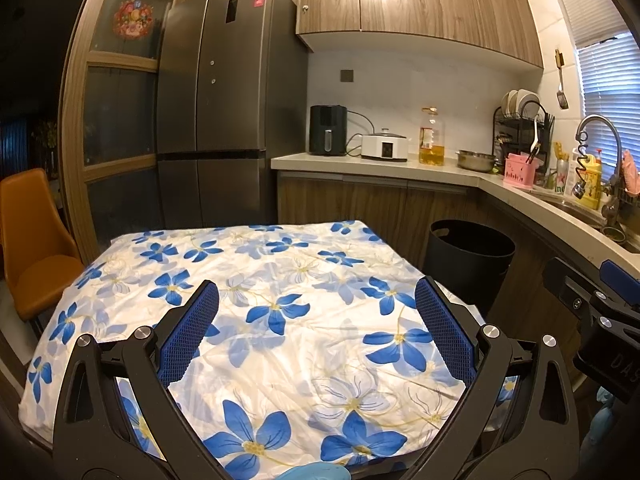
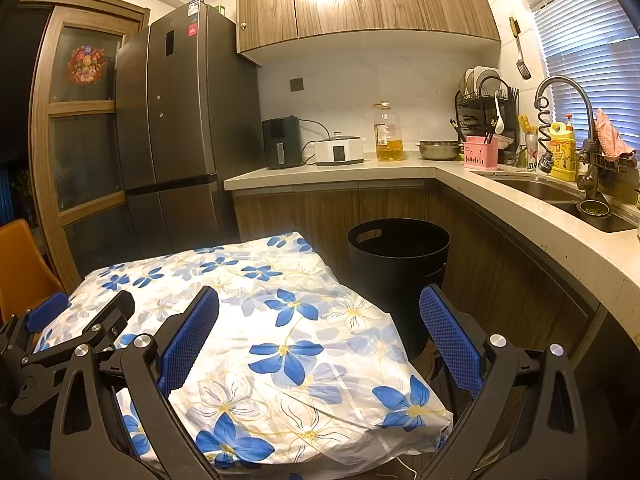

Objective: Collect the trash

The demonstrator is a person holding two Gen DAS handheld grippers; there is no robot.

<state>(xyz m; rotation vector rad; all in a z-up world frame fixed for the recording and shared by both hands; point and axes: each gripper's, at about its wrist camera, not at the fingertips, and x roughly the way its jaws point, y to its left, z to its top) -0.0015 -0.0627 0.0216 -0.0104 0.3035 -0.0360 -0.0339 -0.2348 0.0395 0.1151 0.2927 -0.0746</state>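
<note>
- Your left tool hangs nearest, its blue ribbed pads spread wide, gripping nothing.
- Your right tool is likewise spread and empty, over the bench corner closest to the bin.
- Wrinkled white cloth with blue flowers covers the bench; no trash shows on it.
- Round black plastic bin with a handle slot stands on the floor just beside the bench, against the wood-grain cabinets.
</note>
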